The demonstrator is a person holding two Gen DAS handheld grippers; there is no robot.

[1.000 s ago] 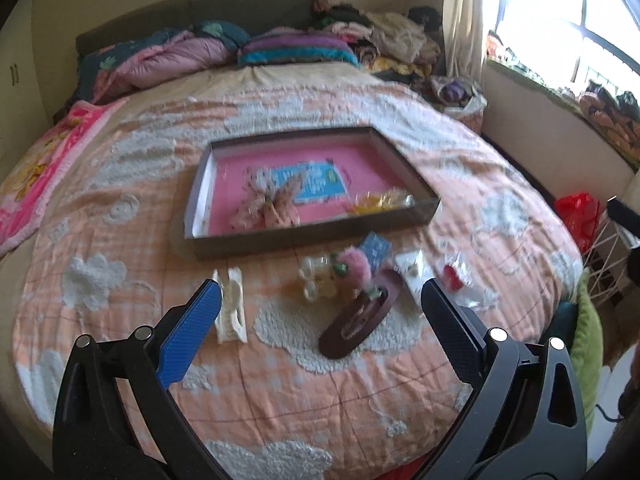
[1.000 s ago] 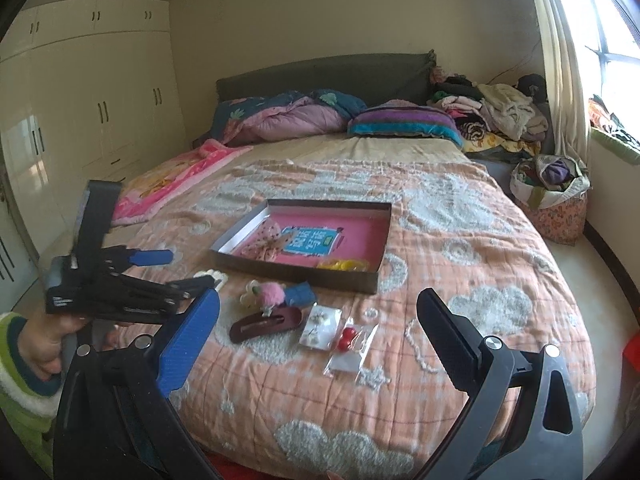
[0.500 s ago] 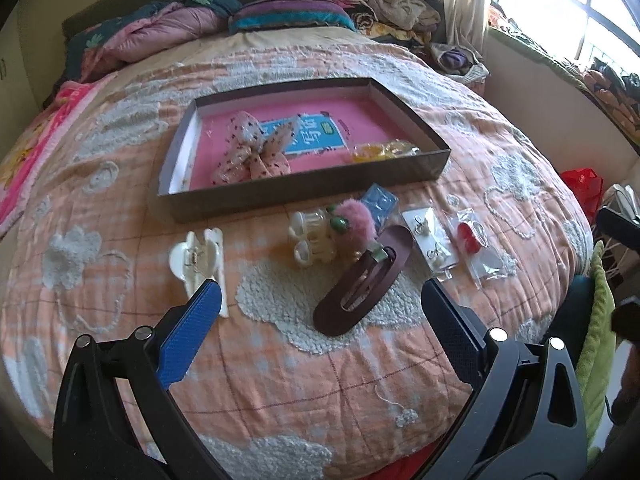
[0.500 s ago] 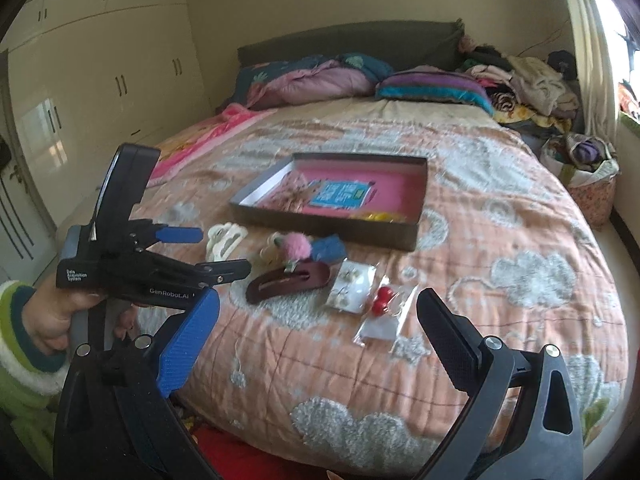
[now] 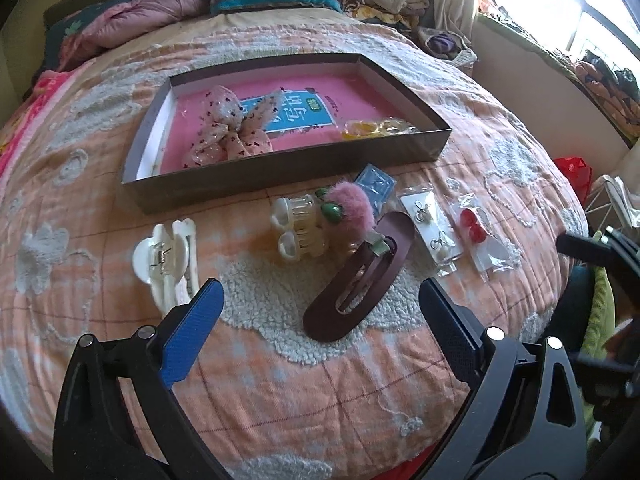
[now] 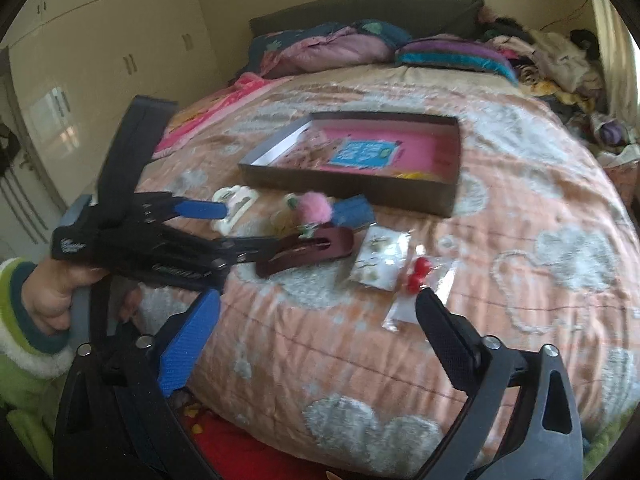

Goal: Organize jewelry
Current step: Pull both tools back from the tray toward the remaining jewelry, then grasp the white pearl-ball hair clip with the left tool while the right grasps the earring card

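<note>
While the left gripper (image 5: 320, 316) hangs spread over the brown clip (image 5: 360, 280) before the tray (image 5: 280, 168), the right gripper (image 6: 318, 314), empty, has just been narrowing.

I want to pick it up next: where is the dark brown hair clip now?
In the left wrist view the dark brown hair clip lies on the bedspread in front of the box, between the pink pompom and the earring card.

Home bedroom: bed (image 5: 280, 380) under peach cloud-patterned quilt, pillows (image 6: 452, 54) at dark headboard (image 6: 360, 10), built-in wardrobe (image 6: 100, 40), piled clothes (image 6: 552, 56) beside curtained window.
</note>
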